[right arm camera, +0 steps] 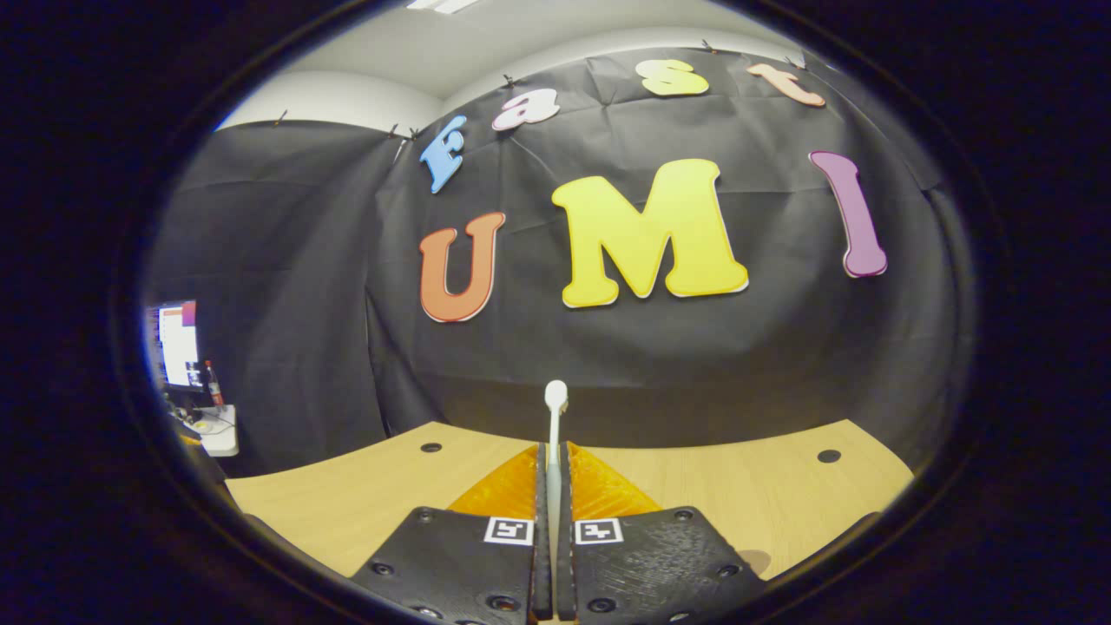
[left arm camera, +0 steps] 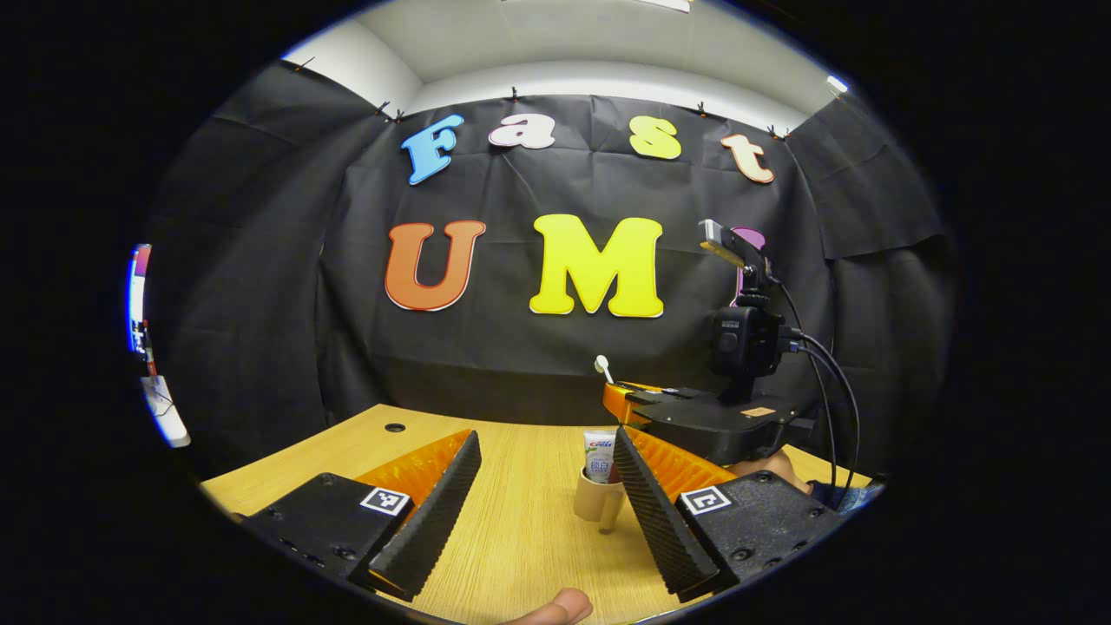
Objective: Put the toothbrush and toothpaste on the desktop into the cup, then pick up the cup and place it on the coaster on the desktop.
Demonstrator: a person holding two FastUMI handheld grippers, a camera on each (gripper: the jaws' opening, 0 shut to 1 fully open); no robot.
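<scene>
In the right gripper view we see our right gripper (right arm camera: pixel 553 521) with its jaws closed on the toothbrush (right arm camera: pixel 555 434), whose pale handle runs up between both fingers and whose head stands upright above the fingertips, over the wooden bench (right arm camera: pixel 738 495). In the left gripper view our left gripper (left arm camera: pixel 542 486) hangs over the bench with its jaws spread wide and nothing between them. Just past its right finger we see the cup (left arm camera: pixel 594 496) standing on the bench, with the toothpaste (left arm camera: pixel 600 456) upright inside it. The right gripper also shows there, farther back and above the cup, with the toothbrush head poking up from its fingers; a hand (left arm camera: pixel 764 467) holds it from beneath. A fingertip (left arm camera: pixel 555 608) shows at the bottom edge of that view. We cannot tell where the coaster lies.
</scene>
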